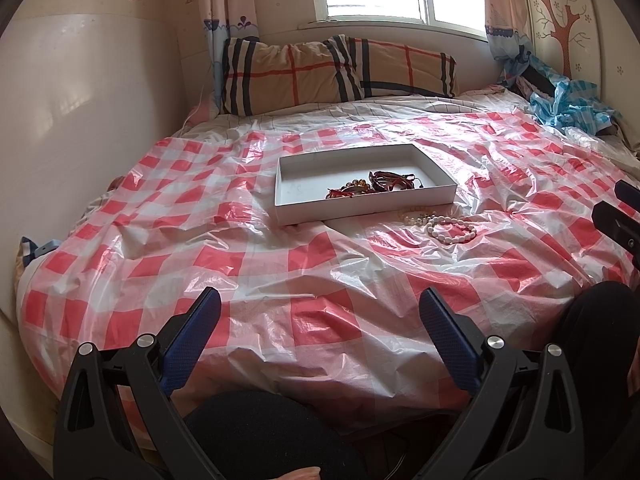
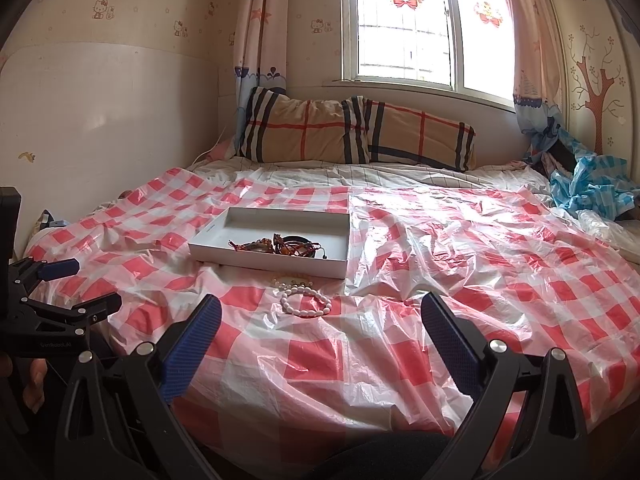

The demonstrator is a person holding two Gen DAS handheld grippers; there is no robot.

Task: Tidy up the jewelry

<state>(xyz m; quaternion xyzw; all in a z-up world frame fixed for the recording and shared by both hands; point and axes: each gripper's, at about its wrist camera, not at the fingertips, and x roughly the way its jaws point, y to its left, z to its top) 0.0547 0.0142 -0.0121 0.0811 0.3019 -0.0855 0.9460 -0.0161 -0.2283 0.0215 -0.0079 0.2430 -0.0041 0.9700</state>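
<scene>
Both wide, empty: right gripper [image 2: 320, 320], left gripper [image 1: 320, 312] lettered "GenRobot.AI"; white bracelet [image 2: 306, 305] outside tray [image 2: 264, 260].

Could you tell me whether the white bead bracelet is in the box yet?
Out: the white bead bracelet lies on the checked sheet just before the white box.

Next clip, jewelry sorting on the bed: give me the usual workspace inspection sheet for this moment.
Surface: bed under crinkled red-and-white checked plastic sheet.
Job's things: white box holding dark red and amber bracelets; white bead bracelet and a paler strand lie outside, near its front wall.
Clutter: blue checked plastic bunched at the far right corner.
Grippers: left gripper and right gripper open, empty.
Cables: nothing seen.
Surroundings: plaid pillows, window, curtains.
</scene>
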